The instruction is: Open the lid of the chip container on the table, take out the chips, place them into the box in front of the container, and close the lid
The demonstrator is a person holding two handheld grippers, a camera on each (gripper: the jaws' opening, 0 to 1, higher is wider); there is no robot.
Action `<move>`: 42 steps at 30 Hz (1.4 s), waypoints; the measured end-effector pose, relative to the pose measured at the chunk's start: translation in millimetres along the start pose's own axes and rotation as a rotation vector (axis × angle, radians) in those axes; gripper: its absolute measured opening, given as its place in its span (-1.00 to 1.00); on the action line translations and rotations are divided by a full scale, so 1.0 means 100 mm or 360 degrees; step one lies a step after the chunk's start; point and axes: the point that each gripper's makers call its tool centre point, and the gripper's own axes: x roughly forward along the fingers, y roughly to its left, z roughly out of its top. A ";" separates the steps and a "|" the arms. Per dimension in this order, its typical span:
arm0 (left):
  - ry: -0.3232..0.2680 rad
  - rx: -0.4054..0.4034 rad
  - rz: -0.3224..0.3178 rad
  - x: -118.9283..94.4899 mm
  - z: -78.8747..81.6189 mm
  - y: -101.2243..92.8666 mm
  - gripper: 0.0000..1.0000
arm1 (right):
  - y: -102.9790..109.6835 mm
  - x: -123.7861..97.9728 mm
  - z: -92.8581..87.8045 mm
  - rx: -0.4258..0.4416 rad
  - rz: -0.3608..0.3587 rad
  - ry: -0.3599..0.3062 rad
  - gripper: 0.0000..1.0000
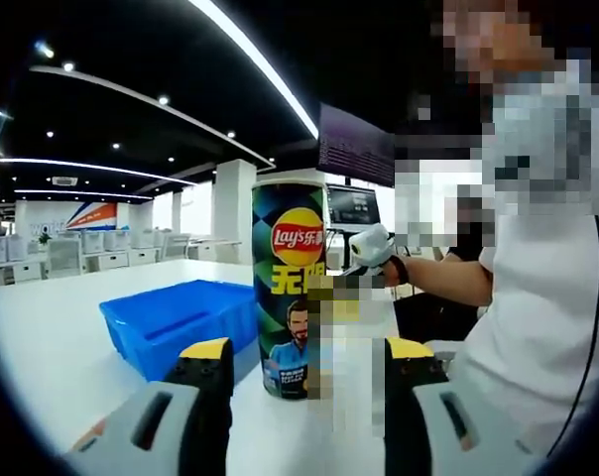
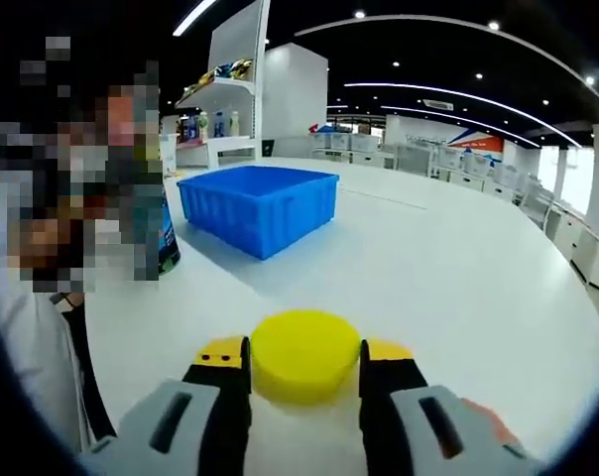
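Currently right gripper (image 2: 304,362) jaws are clamping the yellow lid (image 2: 303,354) off the chip container (image 1: 290,288), freeing its mouth; left gripper (image 1: 304,362) jaws are gaping, empty.

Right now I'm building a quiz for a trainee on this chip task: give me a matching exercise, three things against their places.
Things:
1. yellow lid
2. chip container
3. blue box

Places:
A. standing upright on the table beside the box
B. between the right gripper's jaws
C. sitting open-topped on the white table

Pairs: 1-B, 2-A, 3-C
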 end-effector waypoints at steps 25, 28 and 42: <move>0.0030 -0.0002 -0.0003 0.02 -0.07 -0.01 0.18 | 0.01 -0.12 0.24 0.0053 0.0024 -0.0179 -0.16; 0.0015 0.0004 0.0012 0.01 -0.05 0.01 0.18 | -0.01 -0.16 0.32 0.0041 0.0020 -0.0214 -0.16; -0.0002 0.0003 0.0013 0.00 0.00 0.02 0.18 | -0.01 -0.40 0.88 -0.0033 0.0058 -0.0377 -0.18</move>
